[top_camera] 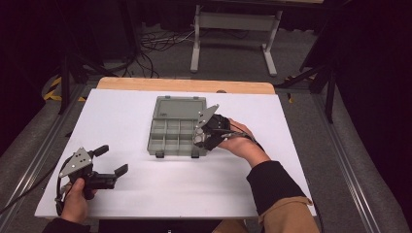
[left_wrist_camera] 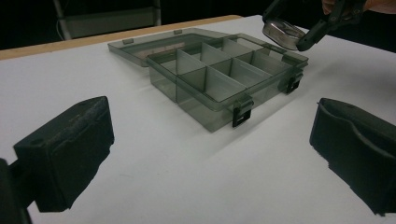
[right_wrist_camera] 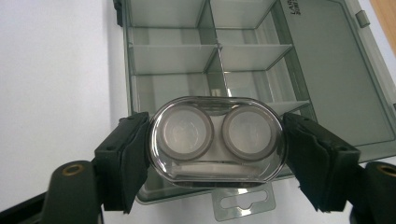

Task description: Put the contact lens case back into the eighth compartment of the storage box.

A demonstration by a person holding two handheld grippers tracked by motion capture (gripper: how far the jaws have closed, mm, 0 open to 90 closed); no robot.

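Compartment box (top_camera: 174, 137) mid-table (top_camera: 121, 116), lid (top_camera: 180, 107) behind; blister pack (right_wrist_camera: 217, 136) over its right edge; left tongs (top_camera: 111, 160) front-left.

High view sits above the person's side, looking forward and down at the whole table (top_camera: 121, 121). Both gripper views ride low and close; all three share the compartment box (top_camera: 177, 128) (left_wrist_camera: 219, 77) (right_wrist_camera: 243, 51).

organizer box (top_camera: 171, 133): 1 | clear blister pack (right_wrist_camera: 218, 137): 1, with 2 round discs | tools: 2

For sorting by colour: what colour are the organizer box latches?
Black latches, best in the left gripper view.
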